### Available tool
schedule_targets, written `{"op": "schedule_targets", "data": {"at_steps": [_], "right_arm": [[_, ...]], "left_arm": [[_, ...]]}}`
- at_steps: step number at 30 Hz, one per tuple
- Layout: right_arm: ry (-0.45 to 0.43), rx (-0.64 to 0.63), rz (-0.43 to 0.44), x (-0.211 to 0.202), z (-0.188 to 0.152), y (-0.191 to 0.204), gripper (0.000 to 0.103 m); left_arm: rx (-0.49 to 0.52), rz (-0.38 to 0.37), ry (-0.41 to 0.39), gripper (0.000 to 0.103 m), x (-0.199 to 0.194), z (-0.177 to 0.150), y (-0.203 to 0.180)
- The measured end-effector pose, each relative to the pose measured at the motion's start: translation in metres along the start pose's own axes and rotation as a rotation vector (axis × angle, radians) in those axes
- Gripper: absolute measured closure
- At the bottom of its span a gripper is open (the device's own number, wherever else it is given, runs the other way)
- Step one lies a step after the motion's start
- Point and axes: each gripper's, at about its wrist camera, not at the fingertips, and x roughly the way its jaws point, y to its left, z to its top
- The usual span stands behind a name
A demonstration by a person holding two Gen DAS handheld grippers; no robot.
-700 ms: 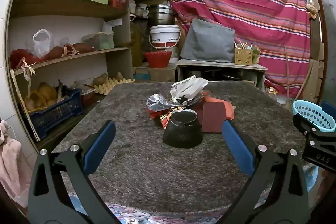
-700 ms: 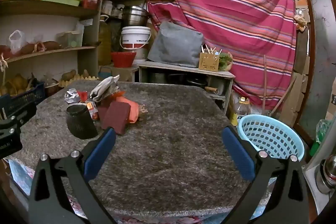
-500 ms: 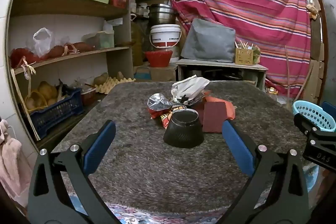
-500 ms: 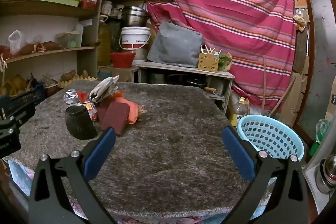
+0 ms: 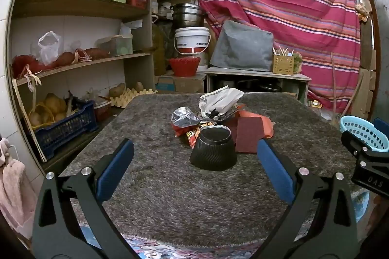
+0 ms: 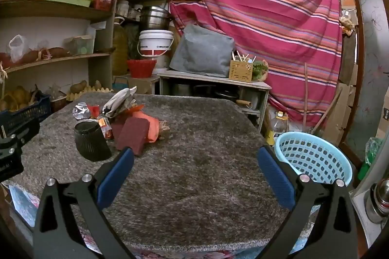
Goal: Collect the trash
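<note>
A pile of trash lies on the grey shaggy table (image 5: 155, 176): a black ribbed cup (image 5: 213, 148), a maroon scouring pad (image 5: 248, 135), an orange wrapper (image 5: 266, 124), a silver foil wrapper (image 5: 182, 116) and a white-grey bag (image 5: 220, 101). My left gripper (image 5: 195, 168) is open and empty, just short of the cup. My right gripper (image 6: 195, 168) is open and empty over bare table, right of the cup (image 6: 91, 141) and the pad (image 6: 132, 136). A light blue basket (image 6: 313, 157) stands right of the table.
Shelves with a blue crate (image 5: 64, 127) of produce stand on the left. A low bench (image 5: 255, 75) with a grey cushion and a white bucket (image 5: 192, 40) stand behind the table. A striped red cloth (image 6: 255, 4) hangs at the back.
Both grippers have barely moved. The left one has shifted very slightly, with the cup a touch nearer its centre. Nothing was taken or let go.
</note>
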Motion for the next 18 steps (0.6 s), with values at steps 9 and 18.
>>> {"op": "schedule_targets", "data": {"at_steps": [9, 18], "right_arm": [[0.003, 0.005, -0.002, 0.0022, 0.0015, -0.0046, 0.004], [0.002, 0.004, -0.003, 0.0013, 0.0016, -0.0039, 0.004]], "left_arm": [[0.000, 0.000, 0.002, 0.005, 0.0009, 0.0005, 0.0018], [0.002, 0.002, 0.003, 0.005, 0.0010, 0.0007, 0.0011]]}}
